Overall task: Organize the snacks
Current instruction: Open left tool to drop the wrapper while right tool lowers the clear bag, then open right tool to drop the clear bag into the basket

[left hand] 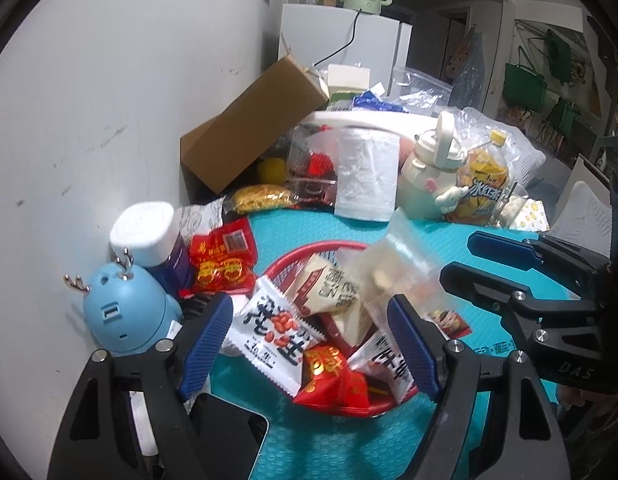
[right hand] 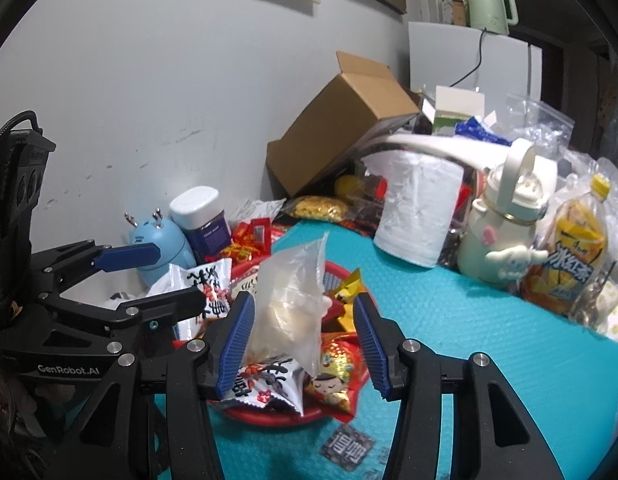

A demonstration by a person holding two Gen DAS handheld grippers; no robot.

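Note:
A red basket (left hand: 309,250) on the teal mat holds several snack packets, white ones (left hand: 275,334) and red ones (left hand: 335,380). It also shows in the right wrist view (right hand: 269,416). A clear plastic bag with pale snacks (right hand: 289,304) stands over the basket between my right fingers, blurred; it also shows in the left wrist view (left hand: 393,268). My right gripper (right hand: 303,344) is open around it, its left pad (right hand: 235,344) near the bag. My left gripper (left hand: 309,344) is open just above the basket, empty.
A blue deer-shaped gadget (left hand: 127,312), a white-capped jar (left hand: 149,236) and a red packet (left hand: 223,260) stand by the wall. A cardboard box (left hand: 249,124), paper roll (left hand: 367,174), cream bottle (left hand: 429,176) and iced-tea bottle (left hand: 483,180) crowd the back.

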